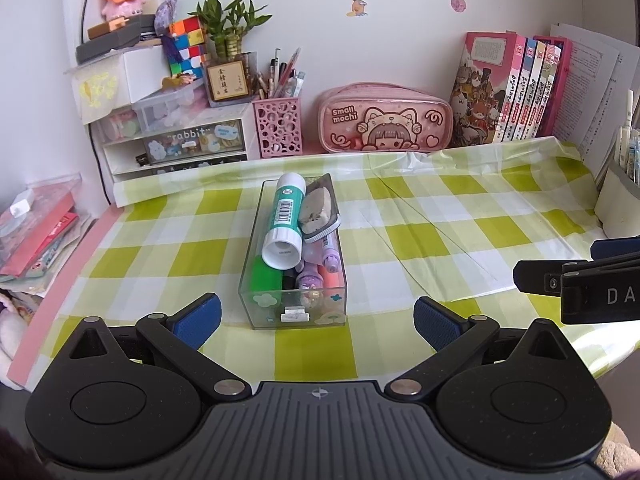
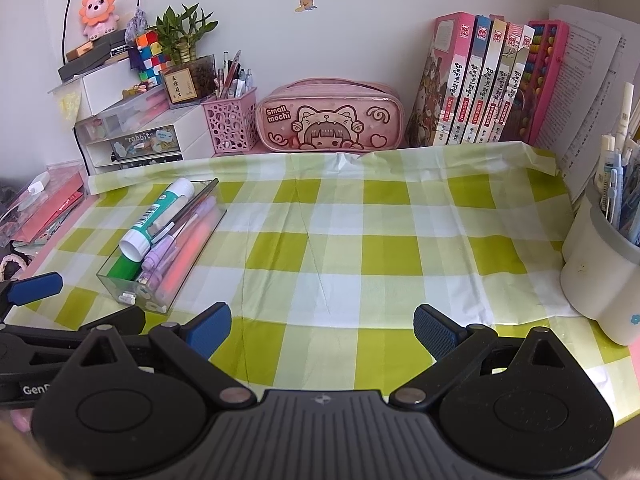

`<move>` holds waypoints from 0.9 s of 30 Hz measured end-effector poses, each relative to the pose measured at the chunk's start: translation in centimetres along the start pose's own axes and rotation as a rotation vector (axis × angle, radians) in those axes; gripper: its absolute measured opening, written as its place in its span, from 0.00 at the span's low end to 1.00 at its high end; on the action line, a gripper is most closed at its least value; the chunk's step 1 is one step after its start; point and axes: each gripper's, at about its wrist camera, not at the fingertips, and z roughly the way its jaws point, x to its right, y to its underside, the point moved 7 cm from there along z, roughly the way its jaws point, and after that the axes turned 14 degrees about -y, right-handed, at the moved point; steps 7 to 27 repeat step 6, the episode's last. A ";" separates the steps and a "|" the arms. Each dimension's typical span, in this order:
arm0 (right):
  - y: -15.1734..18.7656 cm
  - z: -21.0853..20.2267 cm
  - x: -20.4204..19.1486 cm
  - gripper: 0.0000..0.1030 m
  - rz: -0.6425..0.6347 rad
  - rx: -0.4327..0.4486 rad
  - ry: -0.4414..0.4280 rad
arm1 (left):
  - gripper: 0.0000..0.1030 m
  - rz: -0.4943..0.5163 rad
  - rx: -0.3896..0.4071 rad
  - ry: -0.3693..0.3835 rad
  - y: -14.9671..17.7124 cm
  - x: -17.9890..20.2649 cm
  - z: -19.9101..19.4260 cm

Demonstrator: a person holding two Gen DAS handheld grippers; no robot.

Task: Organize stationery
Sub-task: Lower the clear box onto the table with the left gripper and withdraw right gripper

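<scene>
A clear plastic box [image 1: 294, 316] stands on the green checked tablecloth [image 1: 420, 216], filled with a teal glue stick [image 1: 285, 220], a worn eraser [image 1: 316, 209], a green marker [image 1: 265, 276] and purple and pink pens [image 1: 329, 258]. My left gripper [image 1: 318, 320] is open just in front of the box, nothing between its fingers. In the right wrist view the same box [image 2: 132, 288] lies at the left, with the glue stick [image 2: 156, 216] on top. My right gripper [image 2: 322, 330] is open over bare cloth, to the right of the box.
Along the back wall stand a white drawer unit [image 1: 176, 144], a pink pen holder [image 1: 278, 126], a pink pencil case [image 1: 386, 120] and a row of books [image 1: 516, 88]. A white cup of pens [image 2: 600, 272] sits at the right edge. Folders [image 1: 36, 236] lie at the left.
</scene>
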 end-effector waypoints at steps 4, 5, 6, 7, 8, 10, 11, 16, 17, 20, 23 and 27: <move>0.0 0.0 0.0 0.93 0.000 0.000 0.000 | 0.95 -0.003 0.004 -0.002 0.0 0.0 -0.1; 0.0 0.0 0.0 0.93 -0.001 0.000 0.000 | 0.95 -0.003 0.005 -0.002 0.0 0.0 -0.1; 0.0 0.0 0.0 0.93 0.000 0.000 -0.001 | 0.95 -0.003 0.005 -0.001 0.0 0.0 -0.1; 0.0 0.0 0.0 0.93 0.000 0.000 -0.001 | 0.95 -0.003 0.005 -0.001 0.0 0.0 -0.1; 0.0 0.0 0.0 0.93 0.000 0.000 -0.001 | 0.95 -0.003 0.005 -0.001 0.0 0.0 -0.1; 0.0 0.0 0.0 0.93 0.000 0.000 -0.001 | 0.95 -0.003 0.005 -0.001 0.0 0.0 -0.1; 0.0 0.0 0.0 0.93 0.000 0.000 -0.001 | 0.95 -0.003 0.005 -0.001 0.0 0.0 -0.1; 0.0 0.0 0.0 0.93 0.000 0.000 -0.001 | 0.95 -0.003 0.005 -0.001 0.0 0.0 -0.1; 0.0 0.0 0.0 0.93 0.000 0.000 -0.001 | 0.95 -0.003 0.005 -0.001 0.0 0.0 -0.1; 0.0 0.0 0.0 0.93 0.000 0.000 -0.001 | 0.95 -0.003 0.005 -0.001 0.0 0.0 -0.1; 0.0 0.0 0.0 0.93 0.000 0.000 -0.001 | 0.95 -0.003 0.005 -0.001 0.0 0.0 -0.1; 0.0 0.0 0.0 0.93 0.000 0.000 -0.001 | 0.95 -0.003 0.005 -0.001 0.0 0.0 -0.1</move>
